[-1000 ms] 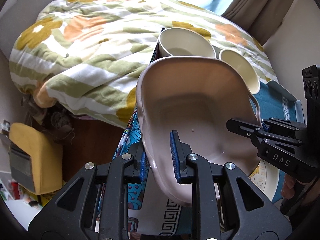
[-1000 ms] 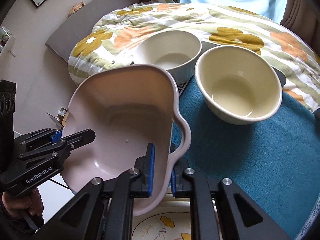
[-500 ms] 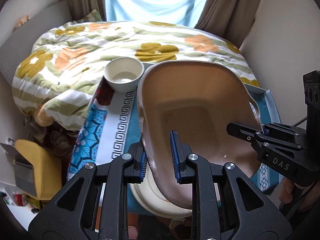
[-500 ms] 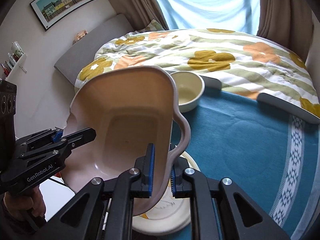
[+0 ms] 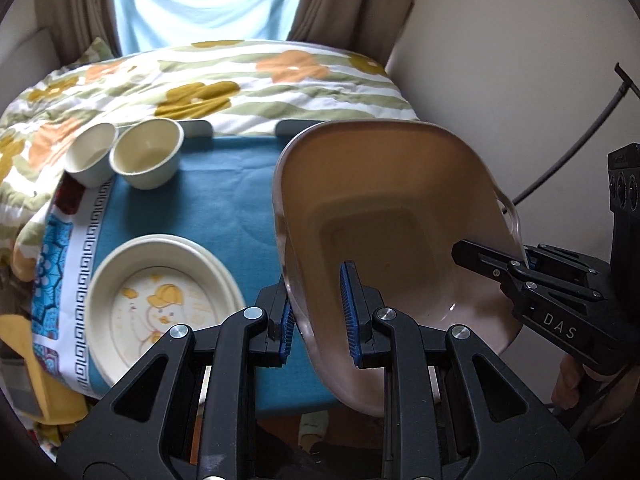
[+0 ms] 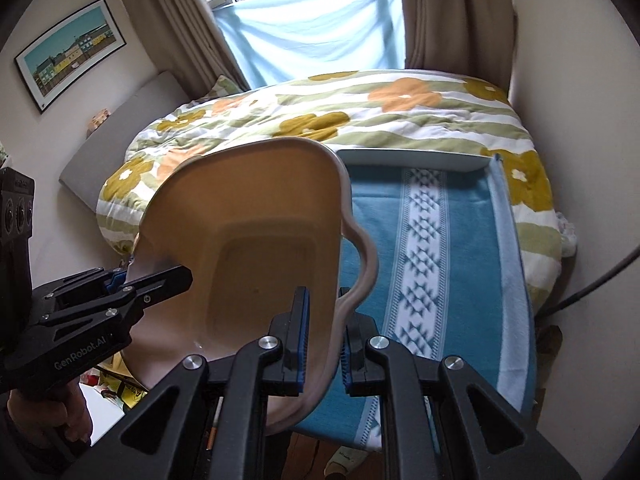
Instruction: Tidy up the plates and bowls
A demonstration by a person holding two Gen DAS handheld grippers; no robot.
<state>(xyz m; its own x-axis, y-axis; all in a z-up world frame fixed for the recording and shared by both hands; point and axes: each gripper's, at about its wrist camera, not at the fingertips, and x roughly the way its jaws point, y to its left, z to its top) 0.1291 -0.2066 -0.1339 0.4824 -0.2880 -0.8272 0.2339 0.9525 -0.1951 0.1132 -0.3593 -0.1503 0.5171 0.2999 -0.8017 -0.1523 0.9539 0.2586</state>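
A large pale pink rectangular dish [image 5: 384, 220] with wavy handles hangs tilted in the air, carried by both grippers. My left gripper [image 5: 320, 320] is shut on its left rim. My right gripper [image 6: 324, 336] is shut on its right rim by the handle; it also shows at the right of the left wrist view as the right gripper [image 5: 524, 260]. The pink dish [image 6: 256, 236] hangs above the teal cloth [image 6: 460, 280]. On the cloth's left lie two cream bowls [image 5: 146, 154] side by side and a stack of cream plates [image 5: 160, 300] with a cartoon print.
A flowered quilt [image 6: 360, 120] covers the bed behind the table. A white wall [image 5: 520, 60] and a dark cable [image 5: 580, 136] stand to the right. A pale tray edge [image 6: 412, 158] lies at the cloth's far side. Curtains frame the window.
Both grippers carried the pink dish to the right and slightly up, away from the two bowls. The bowls and the plate stack now lie to the left of the dish.
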